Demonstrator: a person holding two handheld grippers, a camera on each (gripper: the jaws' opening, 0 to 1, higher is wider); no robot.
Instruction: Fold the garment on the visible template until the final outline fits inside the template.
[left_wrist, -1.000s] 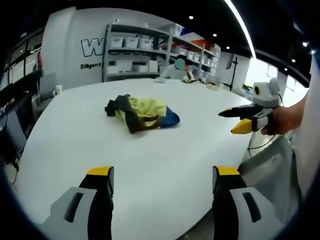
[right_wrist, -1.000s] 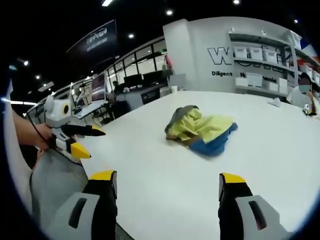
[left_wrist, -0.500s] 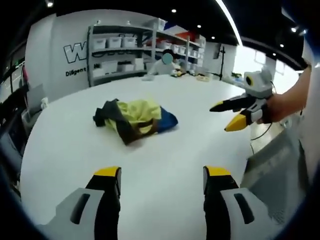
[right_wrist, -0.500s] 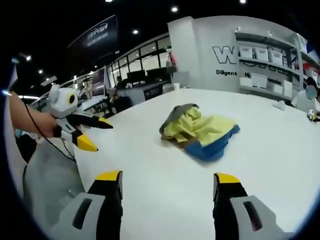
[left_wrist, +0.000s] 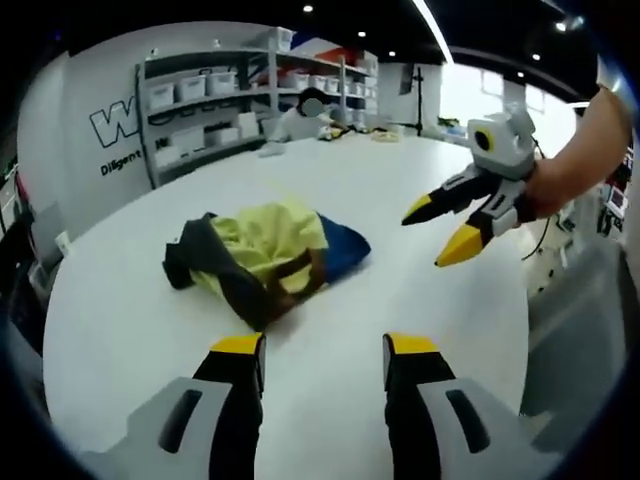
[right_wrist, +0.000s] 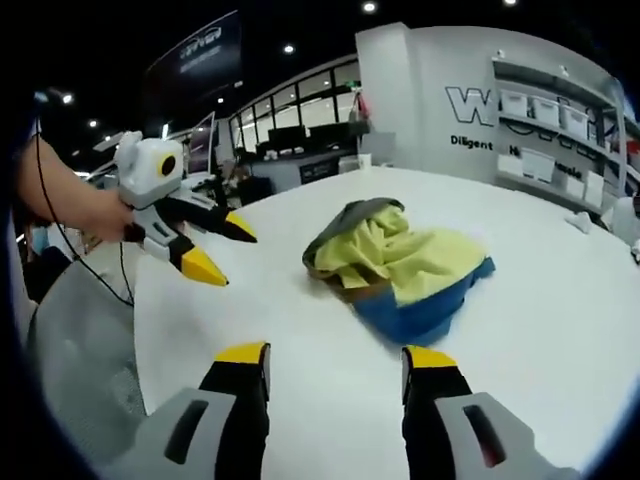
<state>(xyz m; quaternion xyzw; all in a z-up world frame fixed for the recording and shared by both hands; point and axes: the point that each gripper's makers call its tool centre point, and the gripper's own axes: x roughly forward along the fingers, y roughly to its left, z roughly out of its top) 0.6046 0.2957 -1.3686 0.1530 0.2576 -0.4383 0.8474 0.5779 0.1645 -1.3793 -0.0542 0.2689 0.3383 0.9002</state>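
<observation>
Mid-worktop: crumpled yellow-blue garment in a heap, untouched, no template outline discernible; left gripper and right gripper short of it, fingers apart, empty; best to pinch outer edges, spread flat before folding

A wide white bench runs back to grey shelving stacked with white bins, against a white lettered wall; round spots dot the dark ceiling.
</observation>
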